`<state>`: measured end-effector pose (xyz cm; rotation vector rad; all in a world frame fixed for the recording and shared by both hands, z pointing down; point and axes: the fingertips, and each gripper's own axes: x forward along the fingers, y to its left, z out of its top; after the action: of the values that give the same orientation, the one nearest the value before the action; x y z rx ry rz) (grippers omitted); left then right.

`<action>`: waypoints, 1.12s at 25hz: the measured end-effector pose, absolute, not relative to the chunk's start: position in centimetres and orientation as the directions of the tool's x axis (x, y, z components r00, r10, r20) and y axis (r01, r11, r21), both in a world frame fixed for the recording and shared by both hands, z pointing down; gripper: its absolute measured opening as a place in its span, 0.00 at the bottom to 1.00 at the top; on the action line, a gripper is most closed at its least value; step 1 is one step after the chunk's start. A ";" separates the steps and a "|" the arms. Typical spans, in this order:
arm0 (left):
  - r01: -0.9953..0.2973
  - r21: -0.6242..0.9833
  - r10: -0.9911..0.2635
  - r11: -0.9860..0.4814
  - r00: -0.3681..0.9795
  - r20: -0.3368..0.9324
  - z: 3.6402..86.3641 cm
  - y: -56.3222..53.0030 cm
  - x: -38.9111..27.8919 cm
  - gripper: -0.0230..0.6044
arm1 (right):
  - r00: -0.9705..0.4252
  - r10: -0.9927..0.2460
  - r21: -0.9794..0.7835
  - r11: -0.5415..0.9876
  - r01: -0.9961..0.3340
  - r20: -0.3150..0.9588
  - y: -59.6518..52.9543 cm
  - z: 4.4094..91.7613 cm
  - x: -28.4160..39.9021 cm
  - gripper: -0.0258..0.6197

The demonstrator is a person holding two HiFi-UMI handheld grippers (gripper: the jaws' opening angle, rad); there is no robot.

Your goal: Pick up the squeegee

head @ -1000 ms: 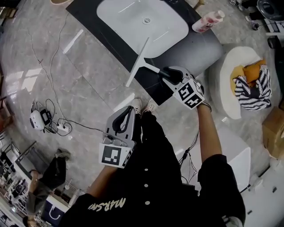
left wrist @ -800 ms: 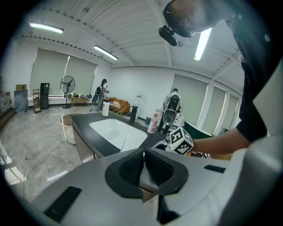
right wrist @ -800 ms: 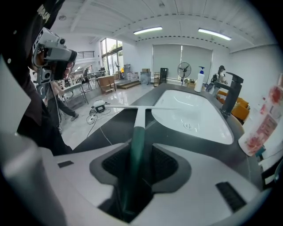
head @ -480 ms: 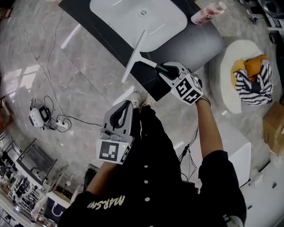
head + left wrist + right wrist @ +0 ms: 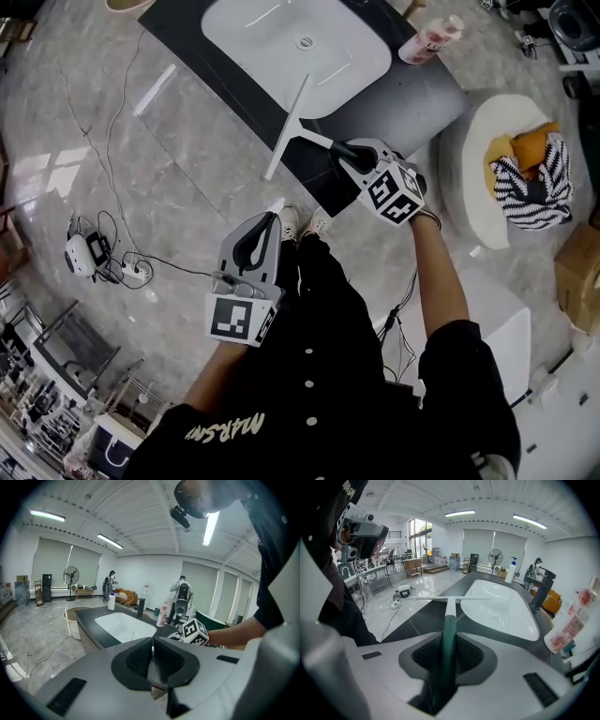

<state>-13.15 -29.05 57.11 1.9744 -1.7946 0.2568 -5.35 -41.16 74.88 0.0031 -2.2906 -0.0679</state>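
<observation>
As it closes on the squeegee (image 5: 289, 127), the right claw (image 5: 347, 153) points downward.

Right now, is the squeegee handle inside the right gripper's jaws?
Inside: the squeegee handle runs between the closing jaws of the right gripper.

Glossy grey marble floor (image 5: 84, 112) under white ceiling strip lights (image 5: 110, 541).

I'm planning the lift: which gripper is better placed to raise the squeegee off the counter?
Right. The right gripper has its jaws closing on the dark handle of the squeegee, which lies on the counter. The left gripper hangs back, short of the counter, jaws together with nothing between them.
</observation>
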 end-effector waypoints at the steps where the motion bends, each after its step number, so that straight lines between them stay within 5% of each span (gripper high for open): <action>1: -0.978 0.202 -0.896 -0.049 0.132 0.424 56.7 -29.0 -13.3 0.07 | -0.656 -0.034 0.063 0.998 0.021 0.754 -41.1 74.6 -5.3 0.18; 12: -0.982 0.154 -0.941 -0.106 0.149 0.304 50.9 -29.7 -13.7 0.07 | -0.717 -0.198 0.147 0.980 -0.133 0.668 -41.7 64.7 -4.0 0.18; 28: -0.975 0.045 -0.971 -0.220 0.223 0.084 41.2 -32.9 -12.9 0.07 | -0.815 -0.521 0.194 0.853 -0.484 0.256 -41.3 45.2 -1.6 0.18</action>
<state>-12.89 -32.88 41.17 2.3862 -1.9046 0.0577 -1.64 -41.30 45.20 0.7586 -2.7292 -0.1725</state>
